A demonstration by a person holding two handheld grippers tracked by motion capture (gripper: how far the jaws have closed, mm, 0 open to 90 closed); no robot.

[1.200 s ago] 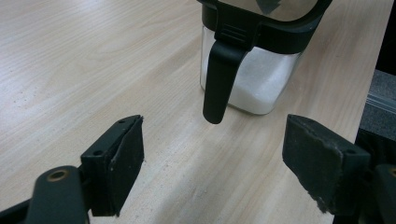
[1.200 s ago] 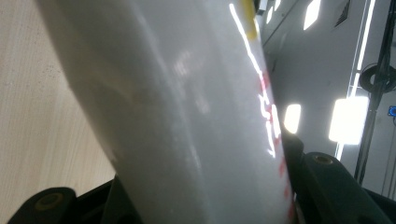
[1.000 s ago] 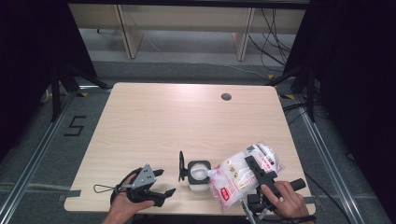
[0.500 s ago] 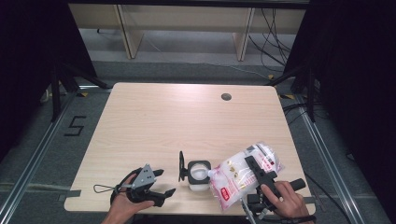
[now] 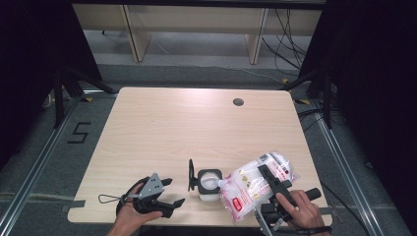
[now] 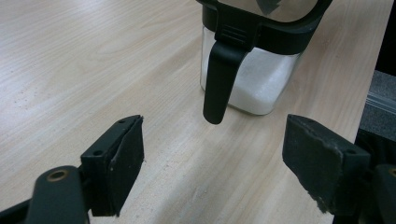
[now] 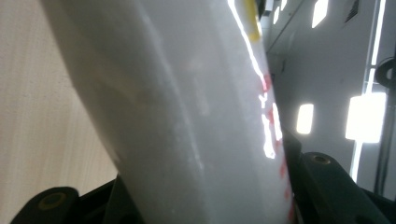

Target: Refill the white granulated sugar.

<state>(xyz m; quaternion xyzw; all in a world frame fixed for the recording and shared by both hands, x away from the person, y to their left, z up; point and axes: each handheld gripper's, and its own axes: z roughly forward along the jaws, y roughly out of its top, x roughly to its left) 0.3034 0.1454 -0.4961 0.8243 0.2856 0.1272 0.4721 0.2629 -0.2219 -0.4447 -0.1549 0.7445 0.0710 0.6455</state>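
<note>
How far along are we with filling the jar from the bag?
Done: the clear square jar with black rim stands open, lid flipped aside, already holding white powder. In hand: the right gripper clamps the white plastic bag with red print, tilted, its corner at the jar mouth. Left: finishing the pour, closing the lid; the left gripper waits open.

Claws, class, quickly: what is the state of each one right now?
Left claw: open, holding nothing, aimed at the container.
Right claw: closed on the bag, tilted over the container.

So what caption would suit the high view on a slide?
Right gripper tips a white bag over an open jar.
</note>
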